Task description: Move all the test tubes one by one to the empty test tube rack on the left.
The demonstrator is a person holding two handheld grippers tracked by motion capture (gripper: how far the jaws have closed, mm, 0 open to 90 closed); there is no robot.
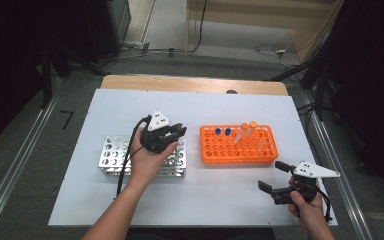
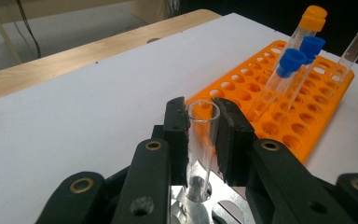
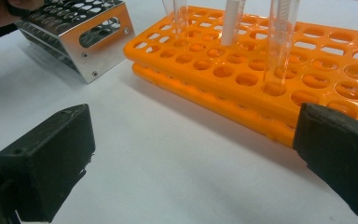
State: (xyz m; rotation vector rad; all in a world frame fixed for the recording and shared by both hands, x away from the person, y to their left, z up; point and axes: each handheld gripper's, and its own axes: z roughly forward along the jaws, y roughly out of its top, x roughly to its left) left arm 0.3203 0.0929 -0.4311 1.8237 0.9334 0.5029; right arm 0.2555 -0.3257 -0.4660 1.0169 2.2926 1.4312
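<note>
A person's left gripper (image 2: 200,135), clamped on an uncapped glass tube (image 2: 199,144), holds it upright with its base entering a hole of the metal rack (image 1: 111,159) directly beneath the jaws. To that claw's right stands the orange rack (image 1: 239,146). Nearer the person, the right gripper (image 1: 276,176) hangs wide open, holding nothing.

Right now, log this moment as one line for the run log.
left gripper: shut on clear tube, its bottom in metal rack hole | right gripper: open, empty, near orange rack
</note>
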